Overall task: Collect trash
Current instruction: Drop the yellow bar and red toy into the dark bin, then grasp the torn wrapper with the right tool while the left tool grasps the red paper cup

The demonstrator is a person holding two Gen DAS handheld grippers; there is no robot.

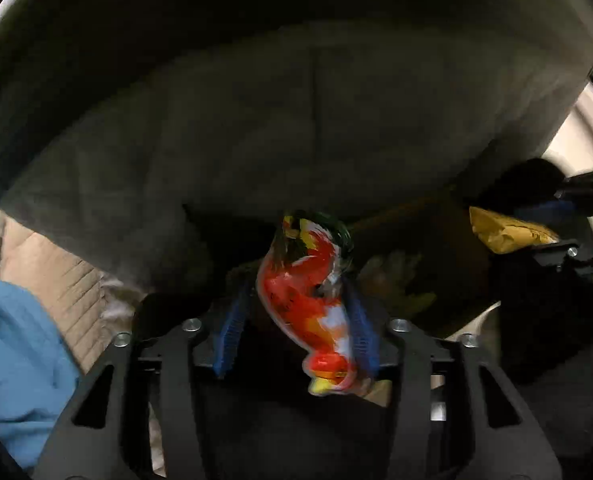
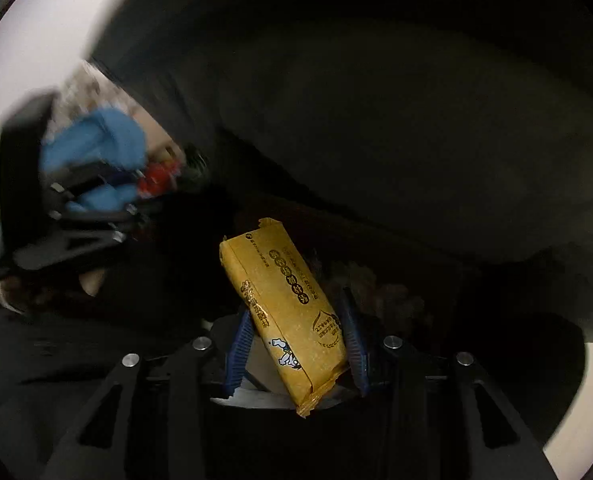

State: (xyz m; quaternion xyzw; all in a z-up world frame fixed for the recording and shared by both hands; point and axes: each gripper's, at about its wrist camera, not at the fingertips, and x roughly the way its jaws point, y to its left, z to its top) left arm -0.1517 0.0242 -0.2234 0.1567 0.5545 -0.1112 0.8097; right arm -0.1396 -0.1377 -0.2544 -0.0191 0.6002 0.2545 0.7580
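The left gripper (image 1: pixel 296 316) stood apart around a red snack wrapper (image 1: pixel 310 304); the right gripper (image 2: pixel 296 344), likewise parted, framed a yellow biscuit packet (image 2: pixel 286 316). Both hung over a dark trash bag (image 1: pixel 436 260); releasing well inside its mouth looked wisest.

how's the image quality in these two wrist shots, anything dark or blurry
Left wrist view: dim overall, the red wrapper between the left gripper's pads smeared by motion, fisheye bending the edges. Right wrist view: mostly black shadow, the yellow packet fairly sharp with readable print, the other gripper at the left edge badly blurred, white background blown out.
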